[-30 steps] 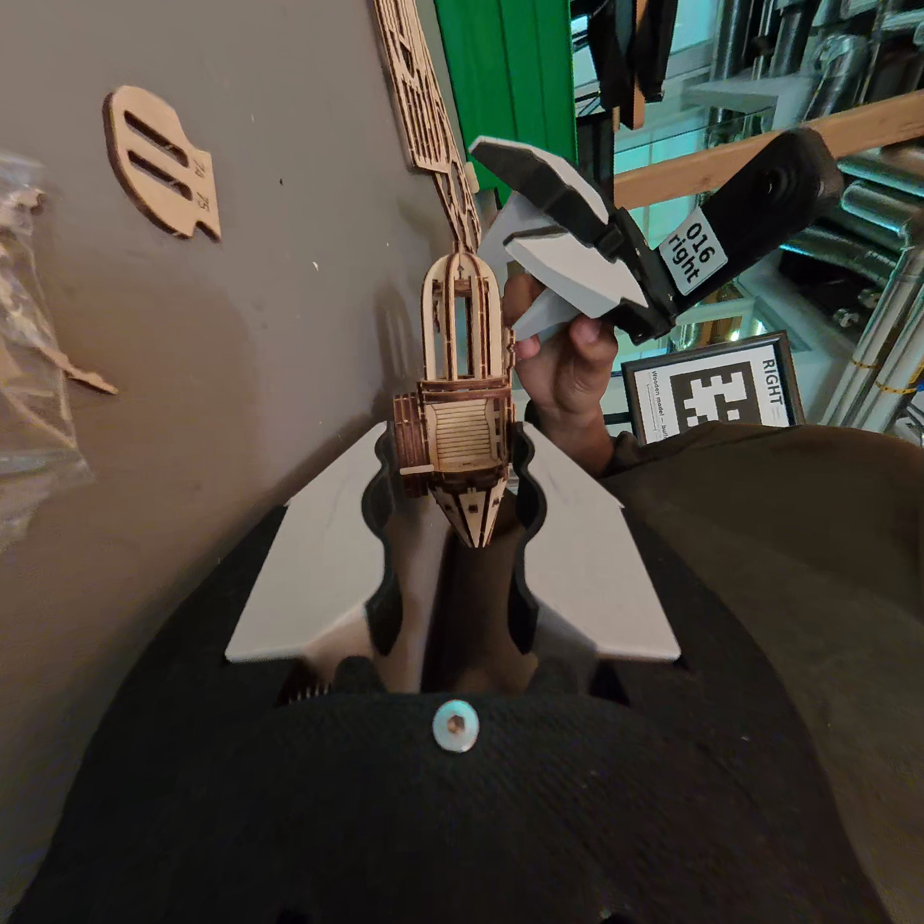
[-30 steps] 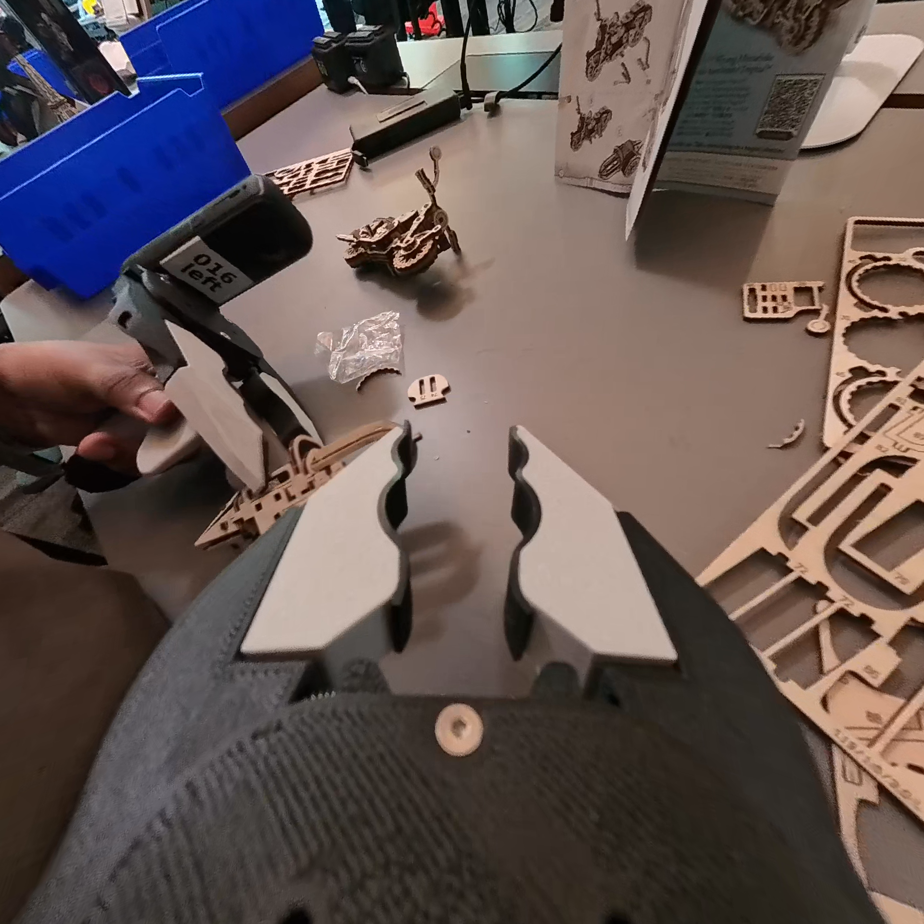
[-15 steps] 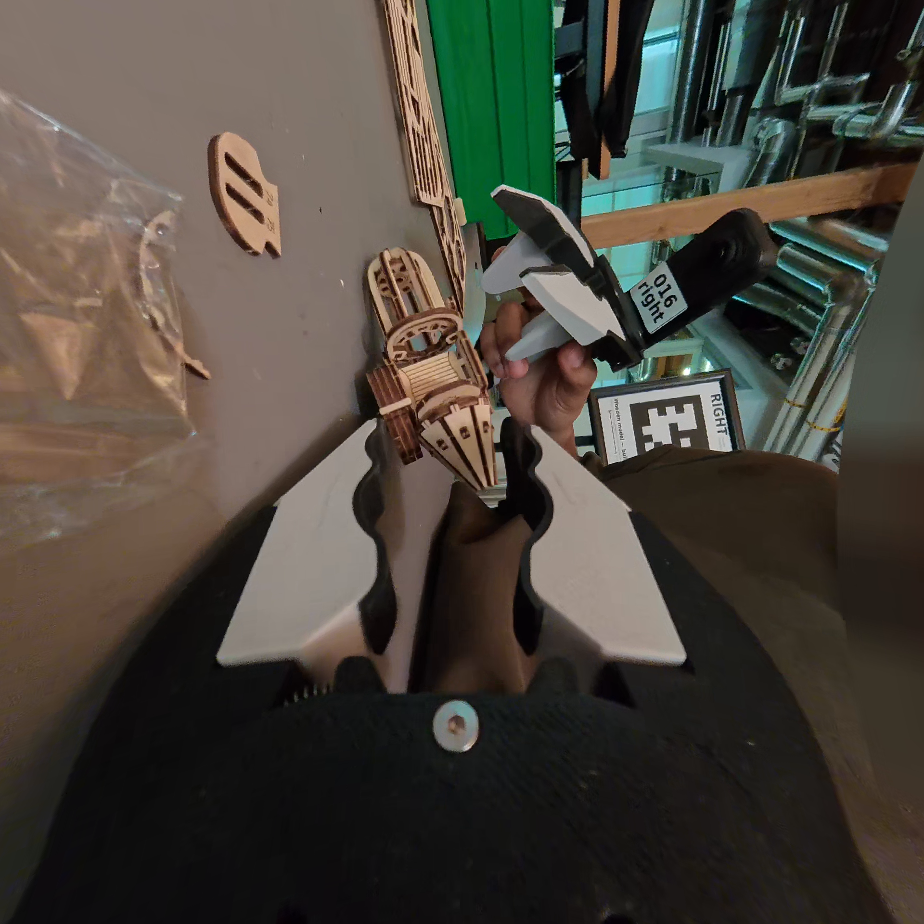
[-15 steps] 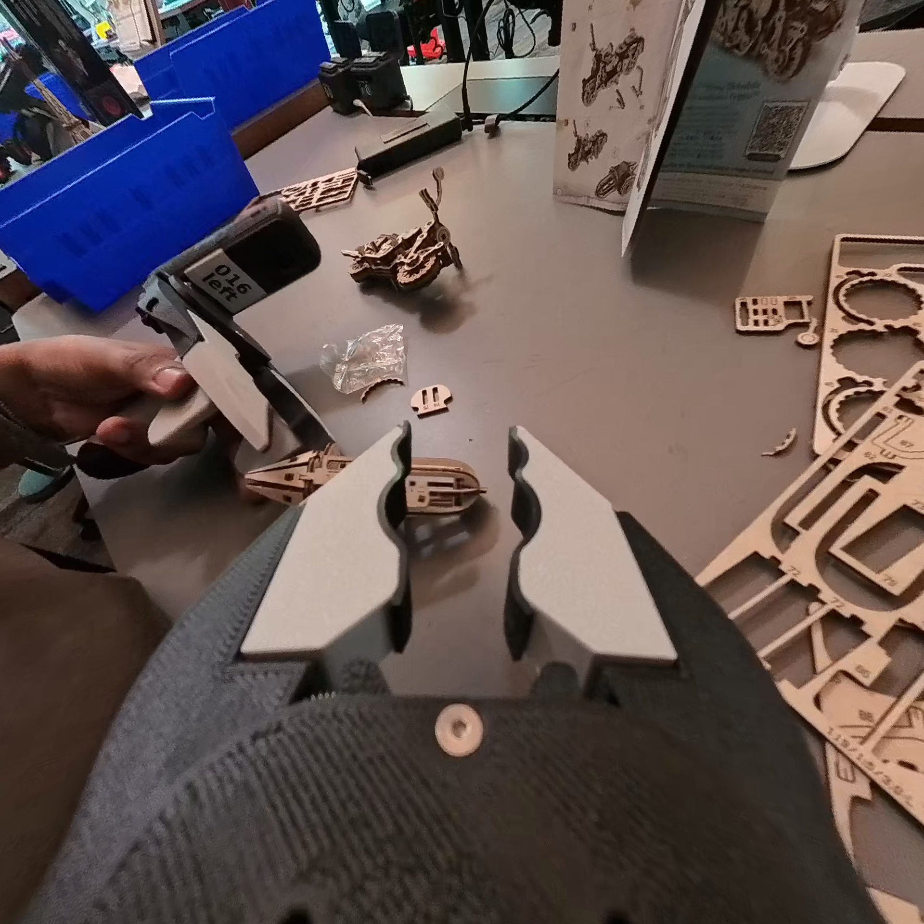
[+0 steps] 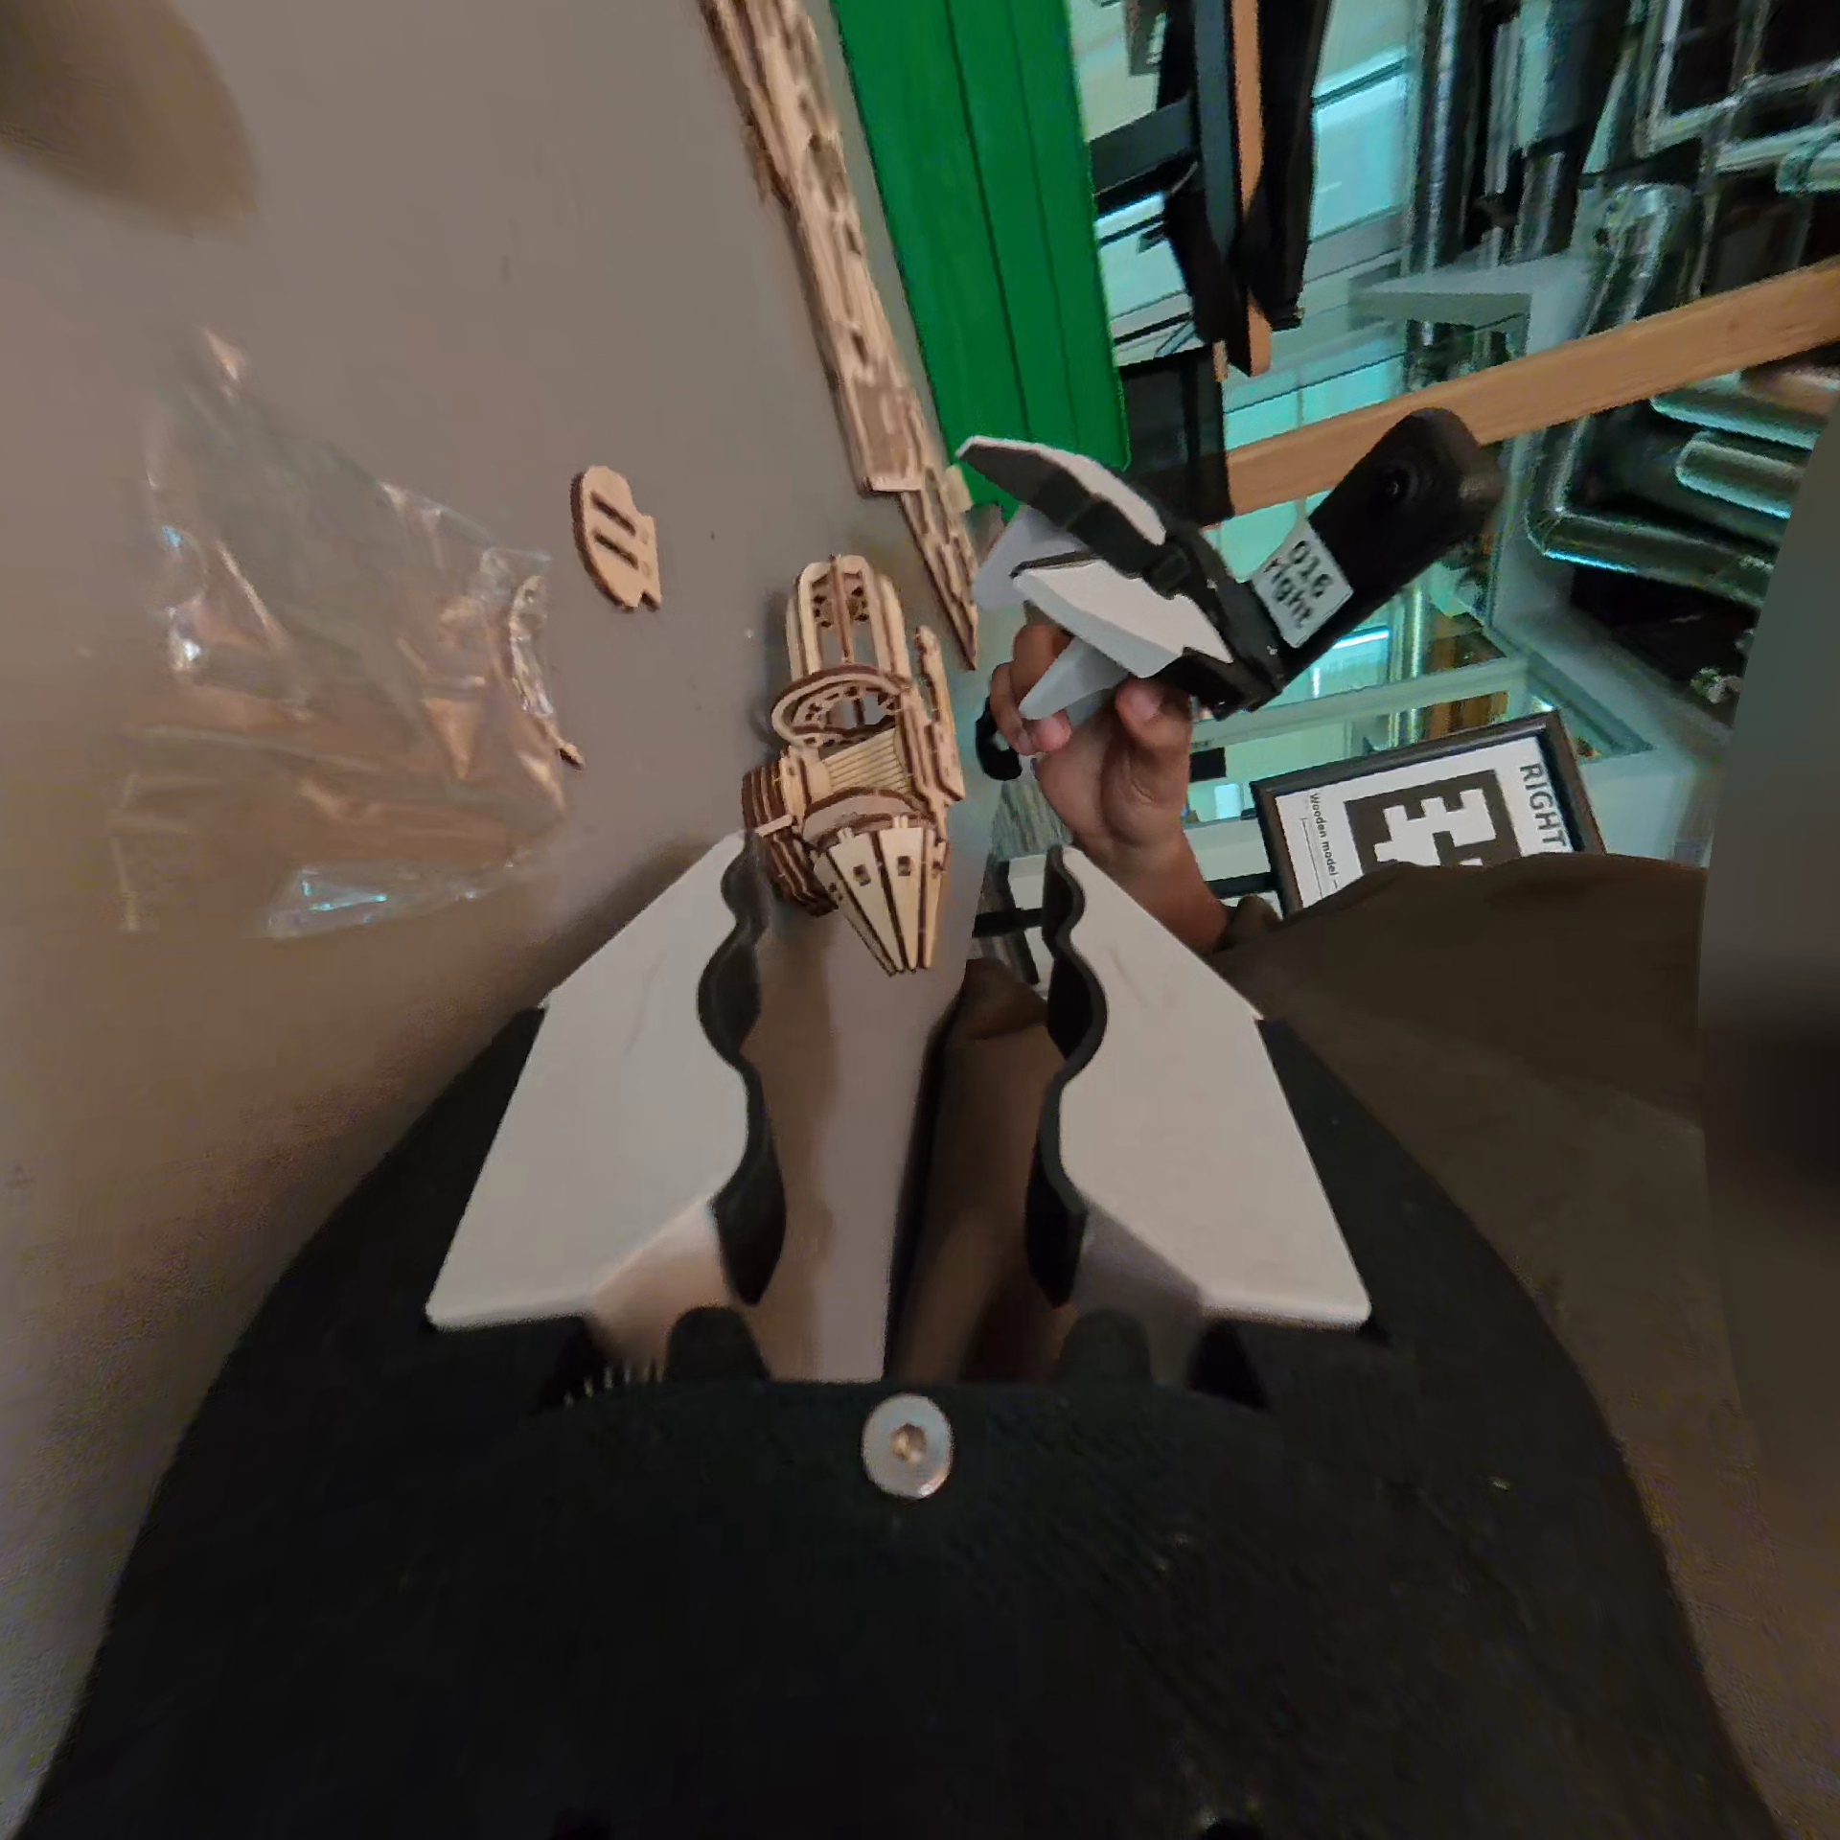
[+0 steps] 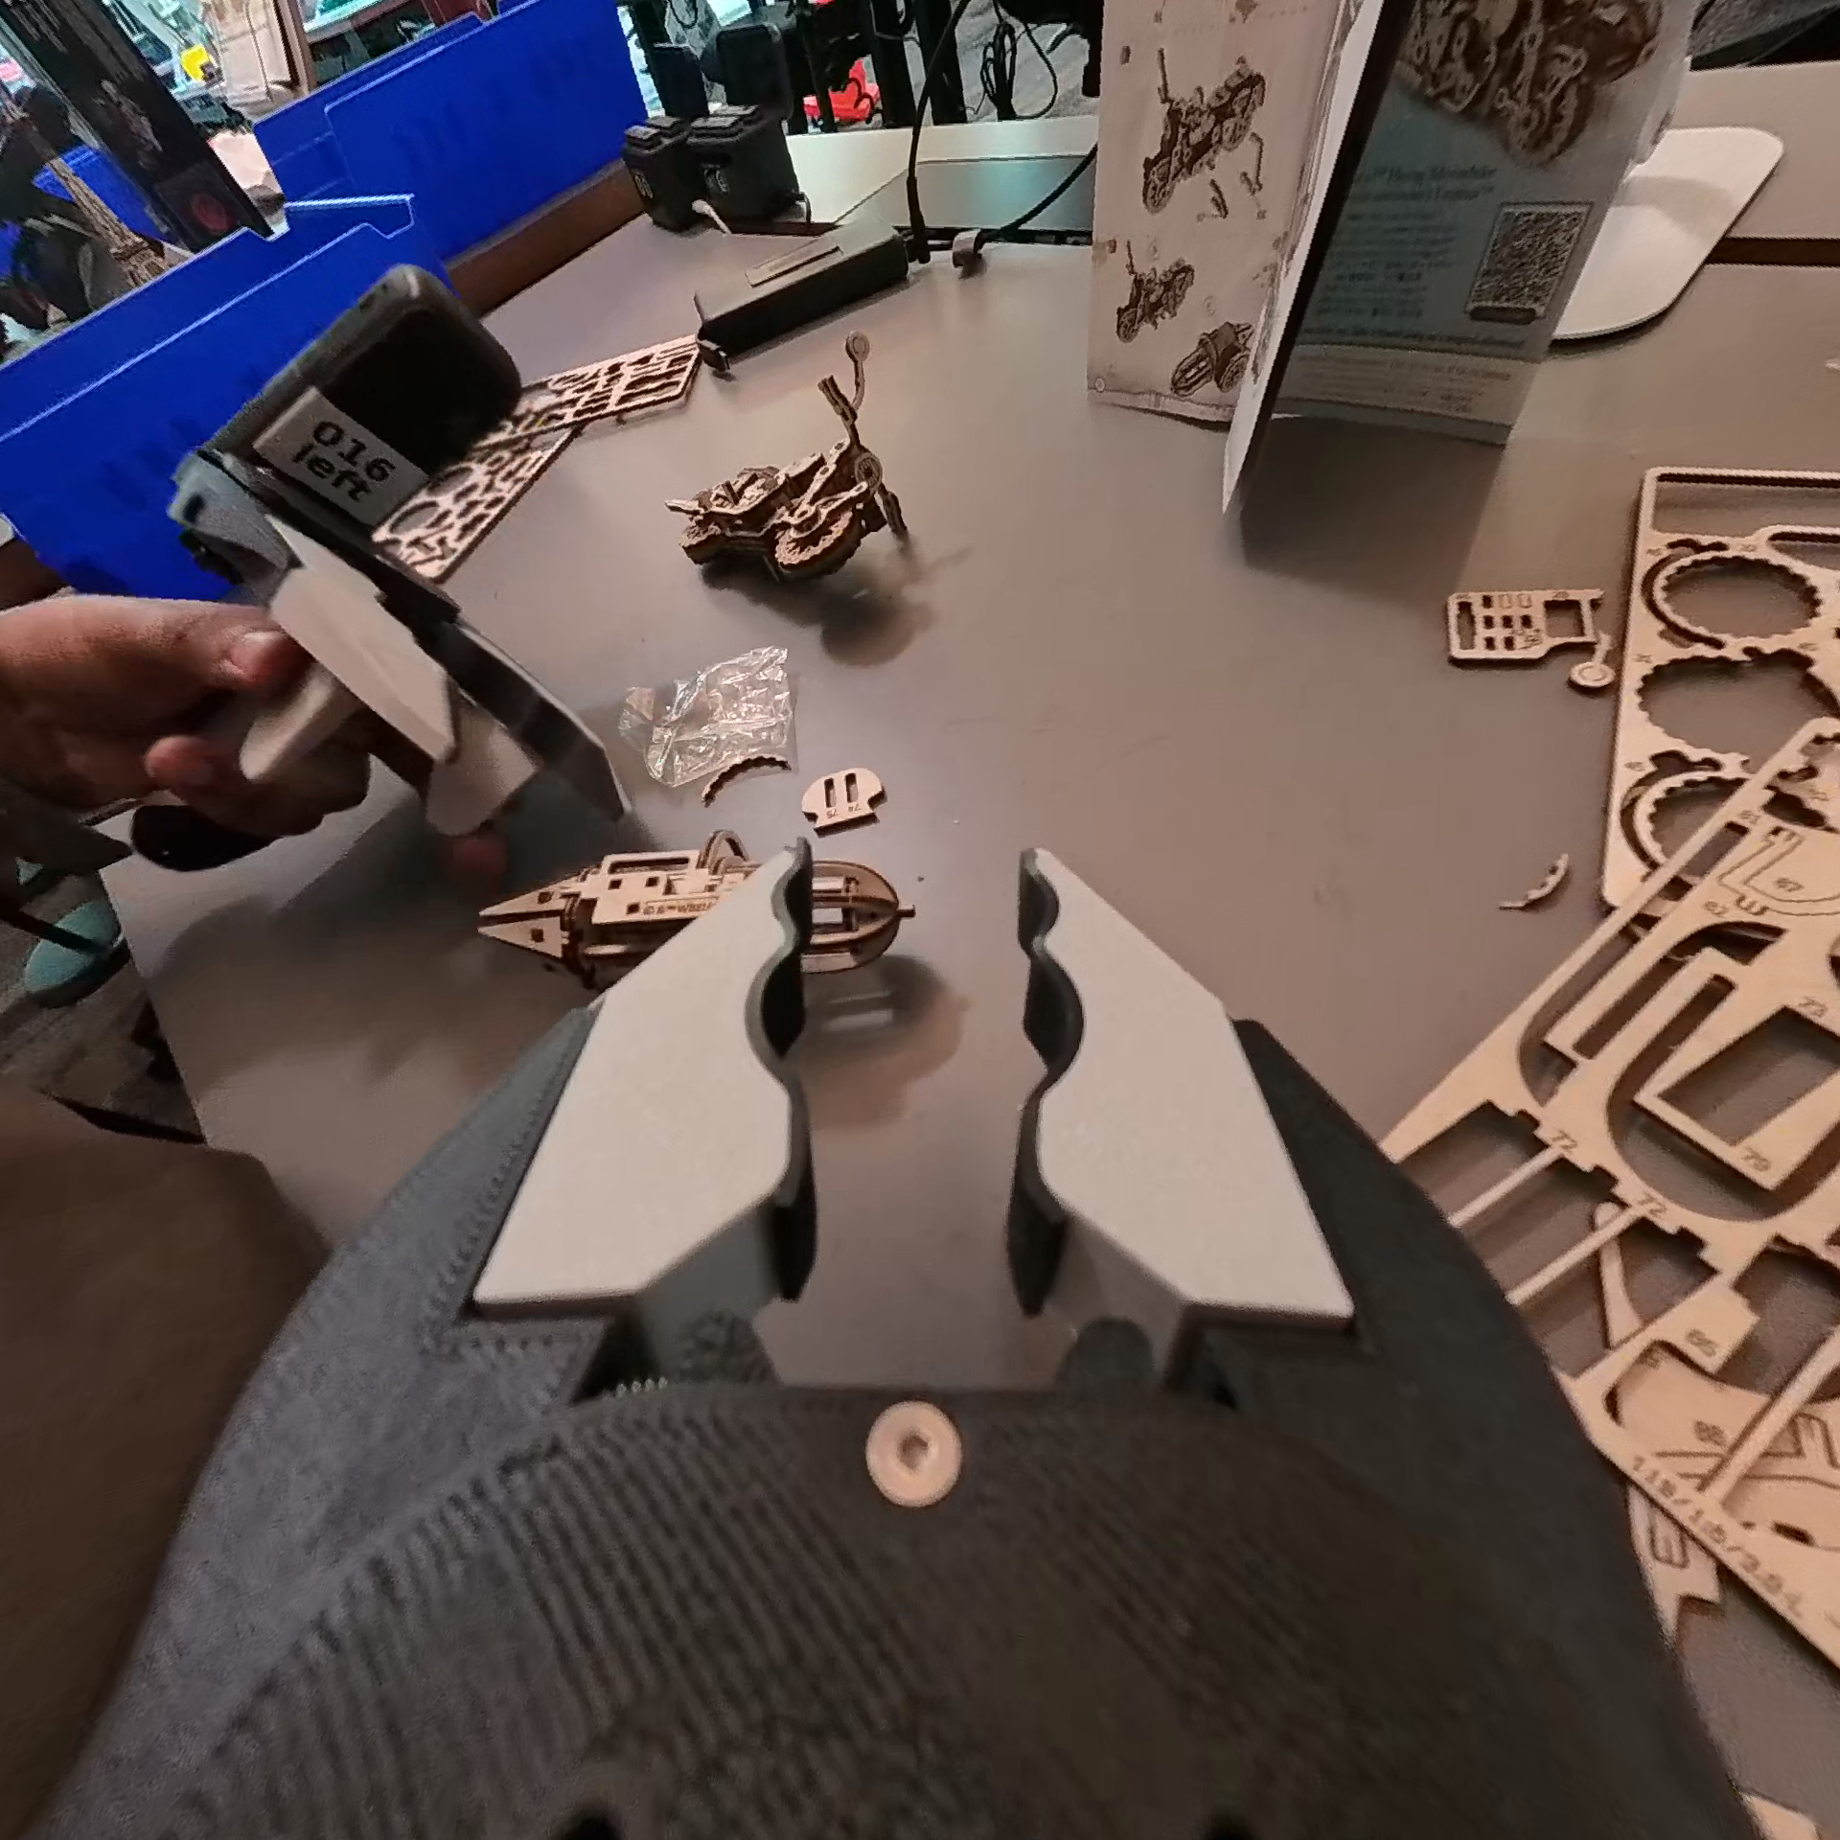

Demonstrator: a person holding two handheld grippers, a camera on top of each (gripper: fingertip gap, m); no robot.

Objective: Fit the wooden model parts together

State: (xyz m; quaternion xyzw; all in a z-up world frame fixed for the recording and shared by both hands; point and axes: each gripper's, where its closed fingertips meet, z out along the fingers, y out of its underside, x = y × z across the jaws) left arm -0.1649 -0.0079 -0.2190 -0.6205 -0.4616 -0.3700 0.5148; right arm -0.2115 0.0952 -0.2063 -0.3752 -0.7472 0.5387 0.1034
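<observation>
A pale wooden model body [image 6: 687,911] lies on its side on the grey table [image 6: 1145,717], low and left of centre in the right wrist view, no longer held as it was a second ago. The left gripper [image 5: 901,901], its jaws spread and empty, has let go and drawn back; the model's pointed end [image 5: 891,901] sits just beyond its fingertips in the left wrist view. The right gripper [image 6: 911,876] hovers over the table with jaws parted and nothing between them, much as before. A small slotted wooden piece [image 6: 841,797] rests just beyond the model, beside a crumpled clear bag [image 6: 717,712]. Farther back stands a dark assembled motorcycle model [image 6: 797,508]. Cut-out plywood sheets [image 6: 1643,1045] fill the right edge of the frame.
</observation>
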